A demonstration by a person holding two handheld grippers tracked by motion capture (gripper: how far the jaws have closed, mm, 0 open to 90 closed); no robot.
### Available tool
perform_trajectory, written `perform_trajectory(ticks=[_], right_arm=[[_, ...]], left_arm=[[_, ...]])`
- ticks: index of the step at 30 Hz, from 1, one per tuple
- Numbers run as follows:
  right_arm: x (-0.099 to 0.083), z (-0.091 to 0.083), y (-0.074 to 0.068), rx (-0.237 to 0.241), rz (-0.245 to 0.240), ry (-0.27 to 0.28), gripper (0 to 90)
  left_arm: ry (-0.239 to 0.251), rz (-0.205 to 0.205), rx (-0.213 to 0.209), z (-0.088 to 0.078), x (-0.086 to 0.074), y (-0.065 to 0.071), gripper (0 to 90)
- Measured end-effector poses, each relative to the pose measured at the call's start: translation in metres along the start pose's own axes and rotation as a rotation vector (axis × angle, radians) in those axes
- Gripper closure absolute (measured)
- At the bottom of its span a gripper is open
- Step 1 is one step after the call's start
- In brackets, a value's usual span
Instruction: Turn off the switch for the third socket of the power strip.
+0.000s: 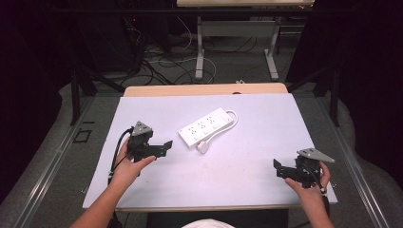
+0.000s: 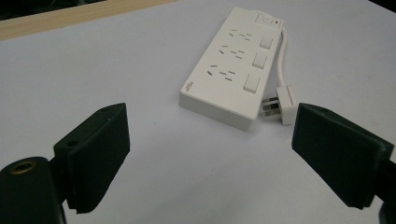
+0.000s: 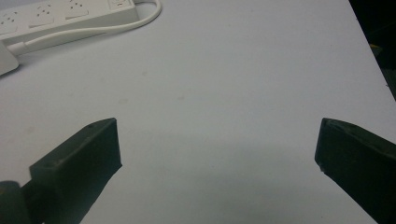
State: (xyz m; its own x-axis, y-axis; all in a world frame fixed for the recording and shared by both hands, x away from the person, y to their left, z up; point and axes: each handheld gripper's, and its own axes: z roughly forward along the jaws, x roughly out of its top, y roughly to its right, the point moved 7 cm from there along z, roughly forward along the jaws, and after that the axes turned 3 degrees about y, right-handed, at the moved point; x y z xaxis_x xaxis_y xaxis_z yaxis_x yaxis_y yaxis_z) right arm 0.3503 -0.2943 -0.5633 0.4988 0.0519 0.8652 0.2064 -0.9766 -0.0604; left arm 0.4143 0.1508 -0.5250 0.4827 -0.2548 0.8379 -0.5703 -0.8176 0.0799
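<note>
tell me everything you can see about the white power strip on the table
The power strip is a flat white bar that looks like plastic. Its top carries three sets of sockets, each with a white switch beside it, and one more button at the far end. It lies flat near the middle of the white table, askew to the edges. Its white cord loops from the far end back along one side, and the plug lies at the near corner. Neither gripper touches it.

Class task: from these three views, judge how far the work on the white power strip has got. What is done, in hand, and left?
Done: nothing visible; the power strip lies flat mid-table, its plug loose beside it. In hand: the left gripper, jaws open and empty, points toward the strip, apart from it. The right gripper sits open near the table's right edge. Left: reaching and grasping the strip or plug, probably.
</note>
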Motion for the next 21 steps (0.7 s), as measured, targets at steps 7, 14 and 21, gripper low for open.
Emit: perform_trajectory(ticks=[7,14,21], right_arm=[[-0.001,0.002,0.000,-0.001,-0.003,-0.002,0.0],[-0.001,0.002,0.000,0.001,0.002,-0.010,0.0],[-0.001,0.004,0.003,-0.008,-0.002,-0.001,0.5]], left_arm=[[-0.002,-0.004,0.006,0.001,0.011,-0.003,16.2],[-0.020,-0.009,-0.006,0.004,0.021,-0.003,19.2],[-0.018,-0.011,-0.003,0.008,0.031,-0.002,25.1]])
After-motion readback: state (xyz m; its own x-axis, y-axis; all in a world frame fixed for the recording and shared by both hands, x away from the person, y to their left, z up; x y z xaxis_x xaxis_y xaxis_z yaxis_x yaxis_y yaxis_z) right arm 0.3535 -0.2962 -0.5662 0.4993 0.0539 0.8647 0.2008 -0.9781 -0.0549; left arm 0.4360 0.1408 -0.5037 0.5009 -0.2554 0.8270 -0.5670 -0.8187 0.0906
